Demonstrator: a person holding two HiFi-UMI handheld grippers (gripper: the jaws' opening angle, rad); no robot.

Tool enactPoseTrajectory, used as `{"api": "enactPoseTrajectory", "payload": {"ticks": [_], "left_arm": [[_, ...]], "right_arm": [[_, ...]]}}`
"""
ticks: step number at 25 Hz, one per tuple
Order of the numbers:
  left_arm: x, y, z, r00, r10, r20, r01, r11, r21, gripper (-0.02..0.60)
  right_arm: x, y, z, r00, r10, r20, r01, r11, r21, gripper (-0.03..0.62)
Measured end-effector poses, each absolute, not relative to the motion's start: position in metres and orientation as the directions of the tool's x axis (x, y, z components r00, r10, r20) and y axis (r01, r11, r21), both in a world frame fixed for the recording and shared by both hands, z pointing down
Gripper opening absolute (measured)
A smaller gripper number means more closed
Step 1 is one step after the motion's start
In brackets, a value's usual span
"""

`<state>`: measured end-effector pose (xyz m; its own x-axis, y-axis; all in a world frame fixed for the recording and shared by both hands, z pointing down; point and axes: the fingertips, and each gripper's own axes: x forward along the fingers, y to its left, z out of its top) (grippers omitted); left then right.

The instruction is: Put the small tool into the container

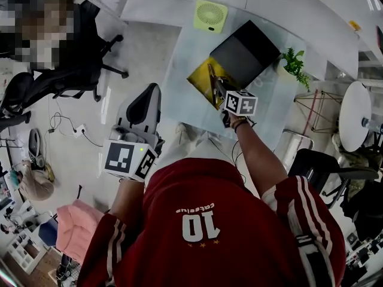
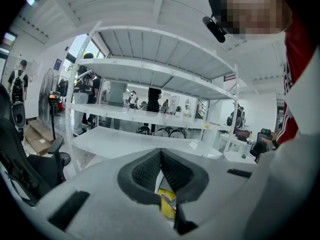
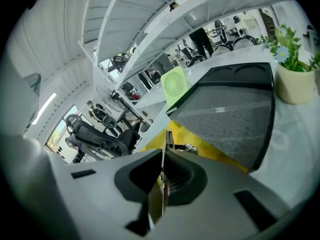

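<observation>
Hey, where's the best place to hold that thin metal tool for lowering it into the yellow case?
Clamp its two broad faces near one end, coming from above. The tool is a thin flat strip, and the right gripper, shut on it this way, leaves its far end free to go into the open yellow case.

Left gripper (image 2: pixel 160 155) closed (held low); right gripper (image 3: pixel 163 165) forward, pinching tool (image 3: pixel 167 143).

From my tool (image 1: pixel 212 79), a small green fan (image 1: pixel 210 15) sits farther off at the back of the pale table (image 1: pixel 179 94), and a potted plant (image 1: pixel 293 63) stands to the tool's right. To its left, on the grey floor (image 1: pixel 140 52), is a black office chair (image 1: pixel 84 52). White shelving (image 3: pixel 165 24) rises beyond, brightly lit.
</observation>
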<state>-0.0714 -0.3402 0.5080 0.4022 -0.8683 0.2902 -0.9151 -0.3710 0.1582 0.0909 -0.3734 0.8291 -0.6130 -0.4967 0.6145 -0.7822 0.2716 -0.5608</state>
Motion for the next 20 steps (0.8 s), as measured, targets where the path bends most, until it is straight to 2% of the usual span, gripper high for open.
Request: {"api": "enactPoseTrajectory", "payload": {"ticks": [17, 20], "left_arm": [[-0.08, -0.33, 0.506, 0.378, -0.878, 0.293, -0.925, -0.349, 0.148, 0.002], [-0.08, -0.328, 0.506, 0.376, -0.88, 0.292, -0.926, -0.347, 0.146, 0.002]], "right_arm": [[0.085, -0.363, 0.854, -0.6, -0.419, 0.681, -0.798, 0.262, -0.542, 0.022], [0.087, -0.362, 0.859, -0.592, -0.402, 0.699, -0.806, 0.26, -0.532, 0.048]]}}
